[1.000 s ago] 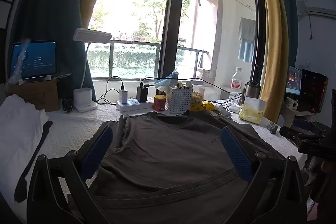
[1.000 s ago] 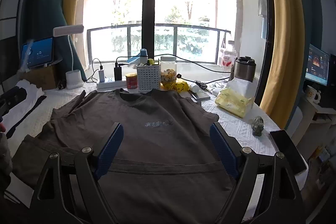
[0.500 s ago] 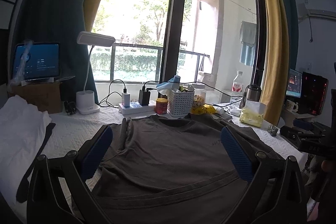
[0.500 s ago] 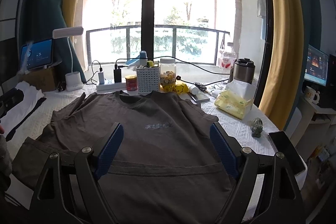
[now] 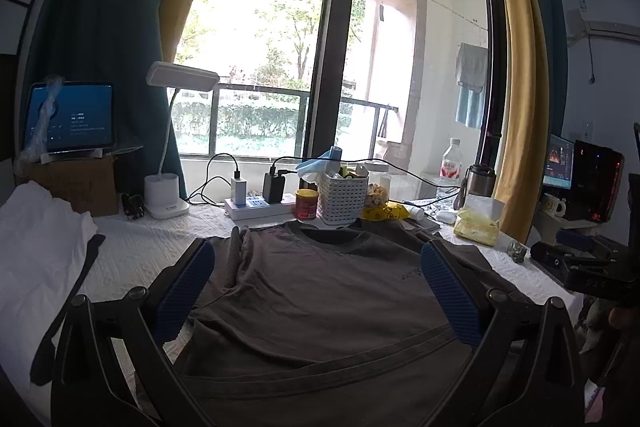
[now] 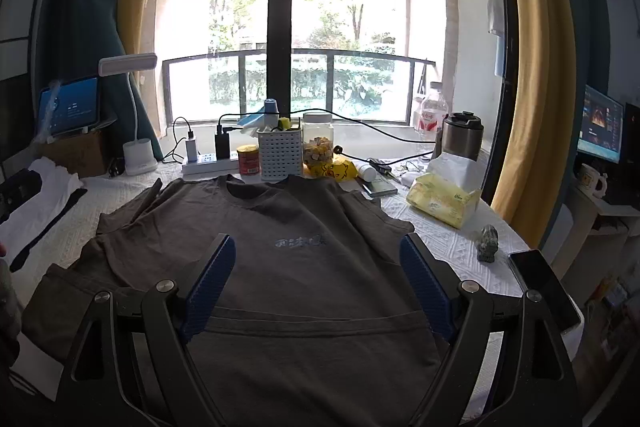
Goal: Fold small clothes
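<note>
A: We are logging the left gripper [image 5: 318, 267] first. Its blue pads [image 5: 186, 287] are standing spread wide, nothing between them, hovering over the shirt [image 5: 320, 291].

B: We are seeing the same on the right gripper [image 6: 318, 257]: blue pads [image 6: 208, 279] wide apart, empty, poised above the shirt [image 6: 304, 255]. From the left wrist view, the right gripper [image 5: 576, 263] is showing at the right edge of the table [image 5: 132, 259].

A: We are noting the shirt lying flat, front up, on the white tablecloth [image 6: 440, 239], hem toward us, collar toward the window [image 6: 304, 27]. Its left sleeve is lying bunched in folds; the right sleeve is lying flatter.

B: Beside it, we are recording a white garment [image 5: 36, 247] with a dark strip on the left, and on the right a phone [image 6: 544, 287] at the table edge, a small stone figure [image 6: 488, 243] and a yellow tissue pack [image 6: 444, 195].

A: Farther back, just beyond the collar, we are listing a white basket [image 6: 280, 157], a red tin [image 6: 248, 159], a jar [image 6: 318, 145], a power strip [image 6: 204, 163] with chargers, and a desk lamp [image 6: 136, 147].

B: Farthest, we are noting a tablet [image 5: 70, 117] on a cardboard box at left, a bottle [image 6: 430, 115] and a steel flask [image 6: 462, 135] at right, yellow curtains framing the window.
</note>
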The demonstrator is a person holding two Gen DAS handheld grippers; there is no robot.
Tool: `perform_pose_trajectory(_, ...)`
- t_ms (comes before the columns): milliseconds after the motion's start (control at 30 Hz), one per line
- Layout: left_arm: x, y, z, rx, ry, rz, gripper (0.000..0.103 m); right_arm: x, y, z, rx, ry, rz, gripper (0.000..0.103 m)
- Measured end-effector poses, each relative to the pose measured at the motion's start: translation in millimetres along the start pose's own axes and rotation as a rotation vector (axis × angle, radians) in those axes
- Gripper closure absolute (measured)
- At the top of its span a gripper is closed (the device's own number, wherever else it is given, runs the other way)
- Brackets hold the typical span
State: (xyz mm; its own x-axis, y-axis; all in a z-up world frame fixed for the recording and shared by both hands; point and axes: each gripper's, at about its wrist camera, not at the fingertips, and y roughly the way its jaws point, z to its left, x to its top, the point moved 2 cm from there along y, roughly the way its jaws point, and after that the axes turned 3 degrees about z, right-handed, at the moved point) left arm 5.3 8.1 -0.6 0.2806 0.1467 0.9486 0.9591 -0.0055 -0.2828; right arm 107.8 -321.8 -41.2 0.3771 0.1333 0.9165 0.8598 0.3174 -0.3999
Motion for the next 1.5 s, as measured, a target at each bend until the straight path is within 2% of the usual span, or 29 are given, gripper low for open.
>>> perform_pose_trajectory(1167, 0, -2, -2, 0.011, 0.003, -0.003, 0.001, 3, 3, 1, 0.003, 0.009, 0.009, 0.016)
perform_pose_trajectory(1500, 5, 16, -2, 0.019, 0.006, 0.033, 0.001, 9, 24, -7, 0.001, 0.028, 0.038, 0.016)
